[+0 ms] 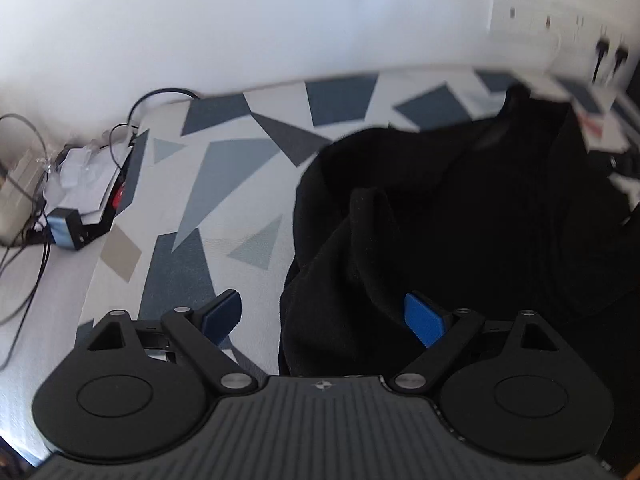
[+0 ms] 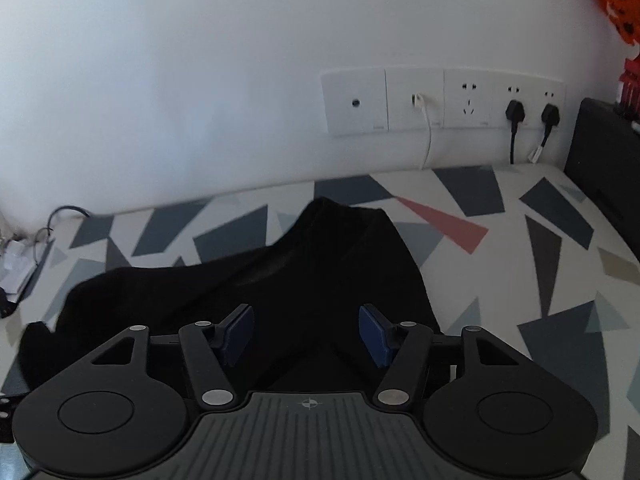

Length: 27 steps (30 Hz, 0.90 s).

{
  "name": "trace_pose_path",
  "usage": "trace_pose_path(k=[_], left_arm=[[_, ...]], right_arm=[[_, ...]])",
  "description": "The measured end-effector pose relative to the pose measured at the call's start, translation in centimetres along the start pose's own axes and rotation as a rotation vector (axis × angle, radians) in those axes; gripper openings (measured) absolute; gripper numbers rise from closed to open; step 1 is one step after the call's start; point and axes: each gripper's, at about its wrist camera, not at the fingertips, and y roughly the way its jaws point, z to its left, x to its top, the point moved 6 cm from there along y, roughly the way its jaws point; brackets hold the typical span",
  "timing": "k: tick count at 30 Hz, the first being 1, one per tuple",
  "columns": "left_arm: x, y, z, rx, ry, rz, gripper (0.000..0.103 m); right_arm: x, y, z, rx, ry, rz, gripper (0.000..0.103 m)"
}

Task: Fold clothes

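Both hand-held grippers, left (image 1: 324,318) and right (image 2: 306,334), hover released over the black garment (image 2: 280,280). It lies rumpled on the bench (image 1: 224,184), probably awaiting a fresh grasp for folding.

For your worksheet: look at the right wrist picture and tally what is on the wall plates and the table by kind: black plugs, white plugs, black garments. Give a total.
Black plugs: 2
White plugs: 1
Black garments: 1
Total: 4
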Motion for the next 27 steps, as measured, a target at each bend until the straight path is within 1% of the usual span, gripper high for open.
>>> trace_pose_path(k=[1, 2, 3, 4, 5, 6, 7, 9, 10, 11, 13, 15, 16, 18, 21, 23, 24, 25, 26, 27], left_arm=[[0.0, 0.7, -0.4, 0.012, 0.010, 0.012, 0.085], [0.0, 1.3, -0.7, 0.022, 0.018, 0.021, 0.061], [0.1, 1.7, -1.0, 0.025, 0.020, 0.037, 0.030], [0.1, 2.1, -1.2, 0.026, 0.021, 0.054, 0.020], [0.3, 2.2, -1.1, 0.021, 0.012, 0.054, 0.015], [0.6, 2.0, -0.8, 0.021, 0.002, 0.048, 0.014], [0.9, 1.8, -0.4, 0.022, -0.009, 0.042, 0.013], [1.8, 0.9, 1.0, 0.035, -0.049, 0.021, 0.013], [2.4, 0.4, 2.2, 0.052, -0.071, 0.002, 0.013], [3.1, -0.1, 3.4, 0.070, -0.092, -0.018, 0.012], [4.4, -1.1, 6.0, 0.111, -0.131, -0.055, 0.012], [5.5, -1.4, 8.4, 0.168, -0.146, -0.083, 0.012], [6.2, -1.4, 9.7, 0.195, -0.149, -0.096, 0.012], [7.6, -1.1, 11.4, 0.214, -0.164, -0.124, 0.012], [9.3, -0.2, 13.4, 0.230, -0.176, -0.166, 0.012], [9.8, 1.1, 14.7, 0.263, -0.187, -0.182, 0.012], [9.9, 2.1, 15.5, 0.290, -0.211, -0.176, 0.012], [9.7, 3.1, 16.4, 0.321, -0.239, -0.147, 0.014], [9.4, 4.1, 17.3, 0.353, -0.268, -0.117, 0.018], [9.2, 5.1, 18.2, 0.385, -0.296, -0.086, 0.026]], right_arm=[[-0.1, 1.3, -0.3, -0.009, -0.025, 0.019, 0.055], [-0.4, 2.4, -0.1, -0.012, -0.054, 0.039, 0.055], [-0.6, 3.4, 0.1, -0.015, -0.082, 0.060, 0.055], [-0.8, 4.2, 0.2, -0.021, -0.116, 0.073, 0.052], [-0.9, 4.8, 0.2, -0.031, -0.147, 0.080, 0.050], [-1.1, 5.2, 0.1, -0.027, -0.159, 0.089, 0.041], [-1.4, 5.5, 0.0, -0.017, -0.165, 0.100, 0.027], [-1.5, 5.7, -0.8, 0.028, -0.135, 0.109, 0.008], [-1.4, 5.6, -1.4, 0.048, -0.114, 0.105, 0.007], [-1.3, 5.4, -2.0, 0.068, -0.093, 0.100, 0.003], [-0.5, 4.8, -3.5, 0.080, -0.037, 0.076, 0.003], [0.6, 4.3, -5.1, 0.059, 0.001, 0.041, 0.002], [1.3, 4.1, -6.0, 0.039, 0.013, 0.022, 0.002], [2.6, 4.1, -8.0, -0.016, 0.035, -0.014, 0.002], [3.8, 4.6, -11.6, -0.099, 0.131, -0.007, 0.002], [4.5, 5.0, -14.0, -0.154, 0.200, 0.002, 0.002], [4.7, 5.3, -15.3, -0.193, 0.229, 0.009, 0.002], [4.7, 5.4, -16.5, -0.237, 0.257, 0.021, 0.003], [4.6, 5.4, -17.6, -0.280, 0.286, 0.035, 0.003], [4.4, 5.4, -18.8, -0.323, 0.315, 0.049, 0.005]])
